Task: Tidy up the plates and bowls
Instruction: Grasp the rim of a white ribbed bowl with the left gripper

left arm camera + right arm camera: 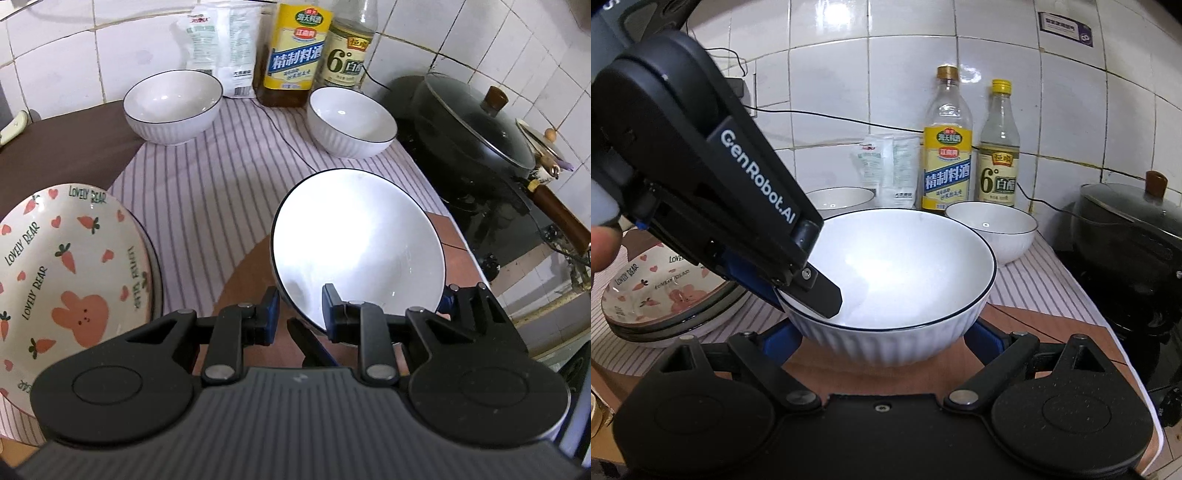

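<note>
A large white bowl [354, 240] [897, 273] with a thin dark rim and ribbed outside is held tilted above a brown board [1027, 332]. My left gripper [300, 306] [790, 291] is shut on its near rim, one finger inside and one outside. My right gripper [882, 339] clasps the bowl's ribbed wall from both sides with its blue pads [982, 338]. Two smaller white bowls [173, 105] [351, 122] stand at the back of the striped cloth [207, 192]. A stack of plates [70, 266] [665, 295] printed with carrots and a rabbit sits at the left.
Two bottles [295, 51] [347, 51] and a white pouch [225, 44] stand against the tiled wall. A lidded black wok [476, 129] sits on the stove at the right. A thin black cable [291, 144] runs across the cloth.
</note>
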Demonstrator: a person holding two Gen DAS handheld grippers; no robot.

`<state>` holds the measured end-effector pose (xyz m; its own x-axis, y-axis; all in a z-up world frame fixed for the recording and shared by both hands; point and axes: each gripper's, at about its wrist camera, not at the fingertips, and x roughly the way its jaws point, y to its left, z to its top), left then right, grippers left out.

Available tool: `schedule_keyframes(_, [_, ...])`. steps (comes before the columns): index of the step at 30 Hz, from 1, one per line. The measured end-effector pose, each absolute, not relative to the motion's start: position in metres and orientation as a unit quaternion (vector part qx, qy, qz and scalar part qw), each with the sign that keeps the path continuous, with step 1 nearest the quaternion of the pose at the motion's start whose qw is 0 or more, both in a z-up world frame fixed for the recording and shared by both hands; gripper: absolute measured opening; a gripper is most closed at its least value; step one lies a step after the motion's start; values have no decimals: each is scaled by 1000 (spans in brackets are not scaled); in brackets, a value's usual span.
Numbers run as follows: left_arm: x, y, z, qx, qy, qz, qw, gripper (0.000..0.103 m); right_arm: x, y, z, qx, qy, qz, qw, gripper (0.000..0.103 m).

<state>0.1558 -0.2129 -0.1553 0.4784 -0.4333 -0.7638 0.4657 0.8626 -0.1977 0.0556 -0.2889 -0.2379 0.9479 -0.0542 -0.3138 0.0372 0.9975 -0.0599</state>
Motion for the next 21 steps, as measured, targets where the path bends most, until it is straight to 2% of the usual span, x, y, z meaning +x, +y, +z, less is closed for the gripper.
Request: schedule_keyframes(21, [181,-206,-182,13,470,-234,851,24,92,-291,-260,-13,210,12,978,96])
